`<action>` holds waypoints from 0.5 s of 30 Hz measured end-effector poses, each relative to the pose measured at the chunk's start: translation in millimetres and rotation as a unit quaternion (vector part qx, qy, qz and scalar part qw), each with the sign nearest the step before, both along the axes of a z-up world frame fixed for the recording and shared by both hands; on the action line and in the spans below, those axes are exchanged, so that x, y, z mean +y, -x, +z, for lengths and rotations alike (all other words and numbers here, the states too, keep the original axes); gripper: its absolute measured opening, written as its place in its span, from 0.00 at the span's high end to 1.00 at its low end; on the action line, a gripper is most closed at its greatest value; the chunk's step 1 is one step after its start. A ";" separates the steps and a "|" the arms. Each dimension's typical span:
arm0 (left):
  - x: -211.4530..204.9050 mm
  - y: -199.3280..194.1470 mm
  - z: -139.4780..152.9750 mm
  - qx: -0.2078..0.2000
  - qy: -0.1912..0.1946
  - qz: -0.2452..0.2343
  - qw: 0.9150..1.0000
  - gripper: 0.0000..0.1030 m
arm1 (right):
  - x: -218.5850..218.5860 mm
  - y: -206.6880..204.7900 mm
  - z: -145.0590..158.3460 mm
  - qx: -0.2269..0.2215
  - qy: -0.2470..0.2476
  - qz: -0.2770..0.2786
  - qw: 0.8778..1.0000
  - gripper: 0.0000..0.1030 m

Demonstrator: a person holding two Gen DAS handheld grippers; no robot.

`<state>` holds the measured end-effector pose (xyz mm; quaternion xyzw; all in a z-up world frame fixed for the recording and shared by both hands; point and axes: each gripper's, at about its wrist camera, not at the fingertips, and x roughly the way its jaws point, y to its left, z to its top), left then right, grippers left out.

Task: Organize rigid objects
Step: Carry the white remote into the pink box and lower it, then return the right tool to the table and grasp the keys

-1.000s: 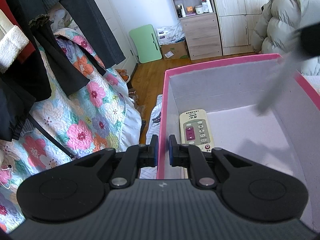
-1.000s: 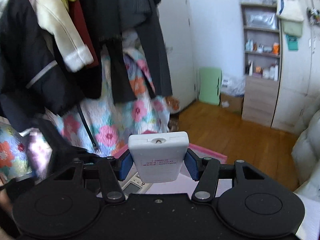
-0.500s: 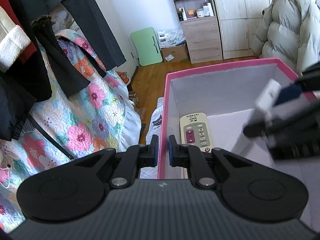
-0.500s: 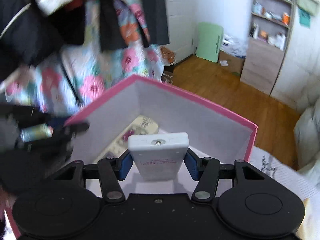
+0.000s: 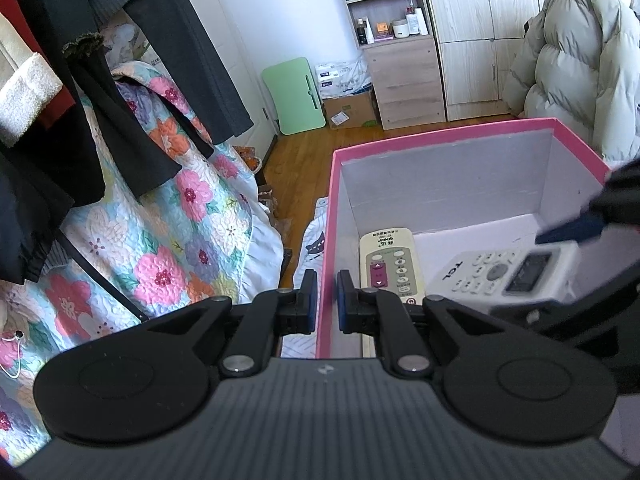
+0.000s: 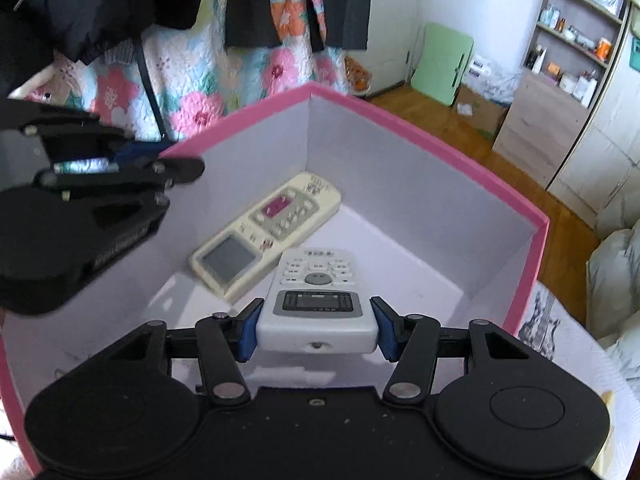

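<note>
A pink box point(image 5: 440, 148) with grey inner walls point(image 6: 400, 176) holds a cream remote point(image 5: 390, 266) lying flat by its left wall; it also shows in the right wrist view point(image 6: 268, 228). My left gripper point(image 5: 323, 300) is shut on the box's left wall, one finger on each side of the pink rim. My right gripper point(image 6: 316, 330) is shut on a white remote point(image 6: 316, 292) and holds it low inside the box, beside the cream one. The white remote point(image 5: 508, 274) shows in the left wrist view too. Whether it touches the floor is unclear.
A floral quilt point(image 5: 160, 240) and dark hanging clothes point(image 5: 100, 120) are left of the box. A wooden shelf unit point(image 5: 400, 60), a green folded table point(image 5: 294, 96) and a puffy jacket point(image 5: 568, 68) stand beyond on the wood floor.
My right gripper has come down into the box with the white remote, tilting it flat beside the cream remote. My left gripper has kept its hold on the box wall.
</note>
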<state>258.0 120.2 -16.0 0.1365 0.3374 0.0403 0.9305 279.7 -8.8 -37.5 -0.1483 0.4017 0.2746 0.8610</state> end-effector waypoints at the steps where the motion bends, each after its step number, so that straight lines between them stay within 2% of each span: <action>1: -0.8 0.1 -0.2 0.001 -0.002 0.000 1.000 0.91 | -3.1 2.2 2.6 -0.009 0.000 -0.010 1.000 0.24; 3: -2.2 0.7 -0.2 0.000 -0.005 0.000 1.000 0.91 | -13.1 10.8 10.4 -0.030 -0.009 -0.015 0.999 0.24; 8: -1.9 0.3 0.0 0.001 -0.006 -0.001 1.000 0.91 | -60.6 42.6 41.5 -0.066 -0.076 -0.025 0.995 0.24; 15: -4.5 -0.6 -1.4 0.005 -0.012 -0.001 1.000 0.91 | -139.0 79.7 56.3 -0.095 -0.085 -0.090 0.988 0.24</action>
